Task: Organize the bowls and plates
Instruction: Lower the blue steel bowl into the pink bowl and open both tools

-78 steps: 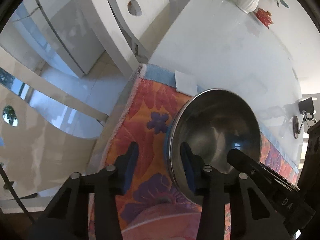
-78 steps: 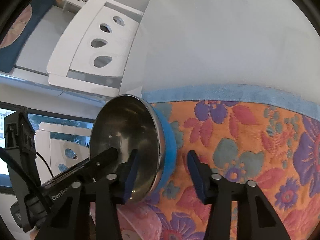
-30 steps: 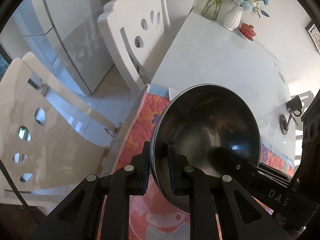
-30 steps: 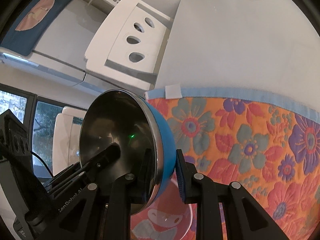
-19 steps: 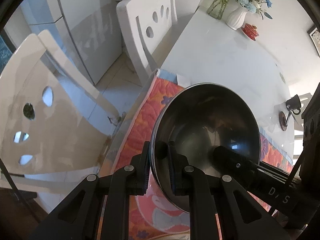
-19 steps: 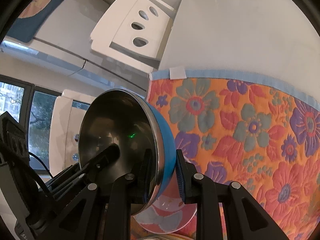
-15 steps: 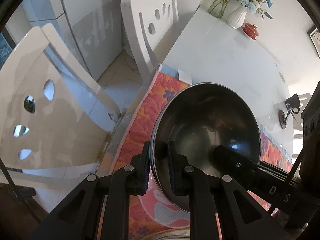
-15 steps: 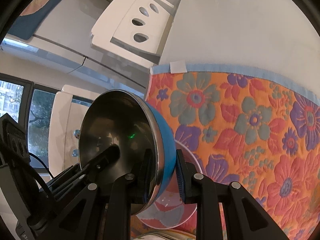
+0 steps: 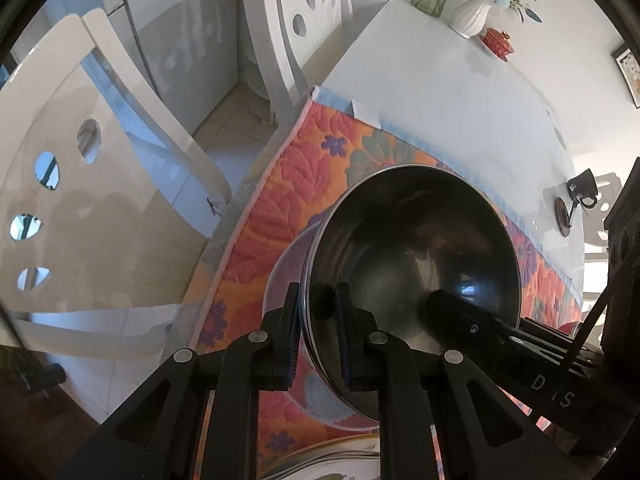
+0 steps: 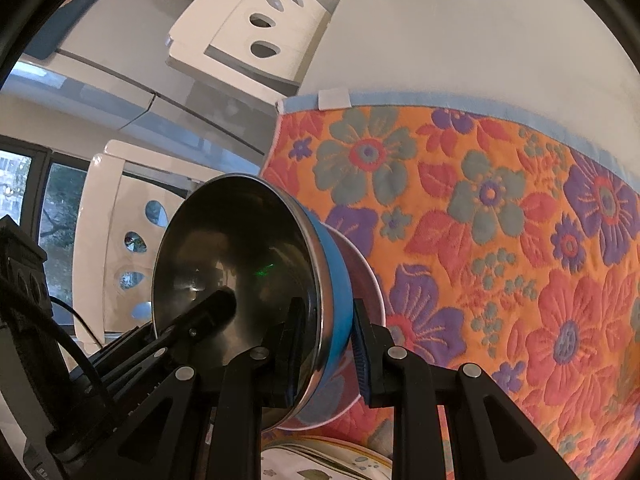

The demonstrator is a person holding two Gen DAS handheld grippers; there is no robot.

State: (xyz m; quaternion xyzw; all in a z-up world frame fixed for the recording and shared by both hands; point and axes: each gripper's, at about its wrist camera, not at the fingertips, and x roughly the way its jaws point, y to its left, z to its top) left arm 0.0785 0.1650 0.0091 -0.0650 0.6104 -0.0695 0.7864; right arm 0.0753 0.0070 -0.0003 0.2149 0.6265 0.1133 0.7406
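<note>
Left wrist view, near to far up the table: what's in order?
Left tool gripping the bowl rim → floral mat → bare white table → red box → white vase of flowers.

A white table (image 9: 440, 92) is seen, partly covered by a floral orange mat (image 10: 500, 240) edged in light blue. Two white chairs (image 9: 296, 28) with oval cut-outs are placed along the table's edge. A white vase of blue flowers (image 9: 474, 20) and a small red container (image 9: 497, 40) are set at the far end. Pale floor tiles (image 9: 224, 136) are lit by daylight. A dark-framed window (image 10: 36, 200) is visible.
</note>
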